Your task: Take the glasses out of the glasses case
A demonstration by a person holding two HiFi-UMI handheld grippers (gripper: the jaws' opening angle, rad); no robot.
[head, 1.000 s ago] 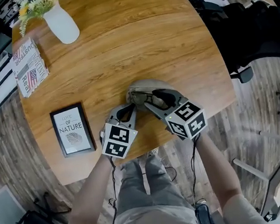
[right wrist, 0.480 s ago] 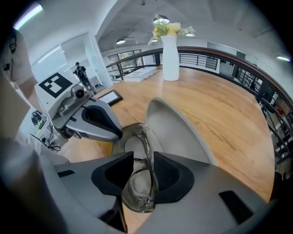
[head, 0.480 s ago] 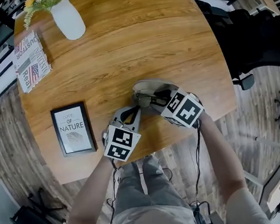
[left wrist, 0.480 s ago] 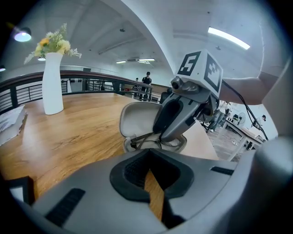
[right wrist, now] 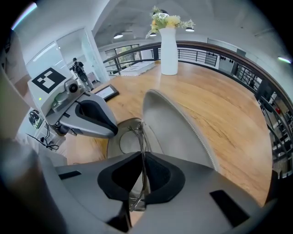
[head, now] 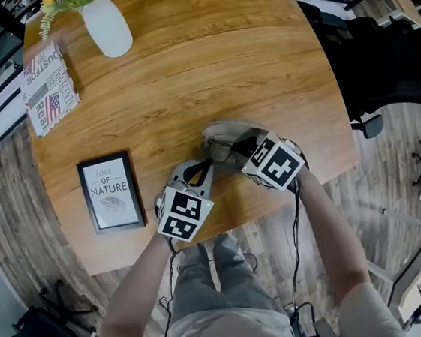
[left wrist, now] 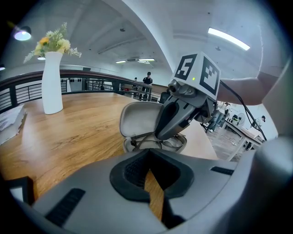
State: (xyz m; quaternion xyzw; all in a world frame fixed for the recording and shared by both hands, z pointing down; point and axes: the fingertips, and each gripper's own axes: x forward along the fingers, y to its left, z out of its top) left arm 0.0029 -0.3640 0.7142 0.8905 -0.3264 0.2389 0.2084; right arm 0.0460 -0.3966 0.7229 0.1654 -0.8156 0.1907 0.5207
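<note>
A person is standing at the near edge of a round wooden table [head: 184, 69], holding a two-jaw gripper in each hand. Both grippers are pointing in at an open grey glasses case [head: 229, 133] that is lying close to that edge, with its lid standing up on the far side.

The right gripper [right wrist: 143, 155] is angling steeply down into the case. Its jaws have just been closing and are now sitting narrow, pinching the thin metal frame of the glasses [right wrist: 141, 146] between the pads. The glasses are resting inside the lower half of the case, one round lens showing just past the fingertips, with the lid rising right behind them.

The left gripper [left wrist: 149, 153] is sitting low over the table just beside the case's near rim, on the person's left. Its jaws are drawn together with nothing between them, only a sliver of tabletop showing behind the tips. Whether it is touching the case is not clear.

Further off on the table, a white vase [head: 108, 28] of flowers is standing at the far left, a folded magazine [head: 45, 88] is lying near it, and a framed print [head: 110, 193] is lying flat to the left of the grippers.
</note>
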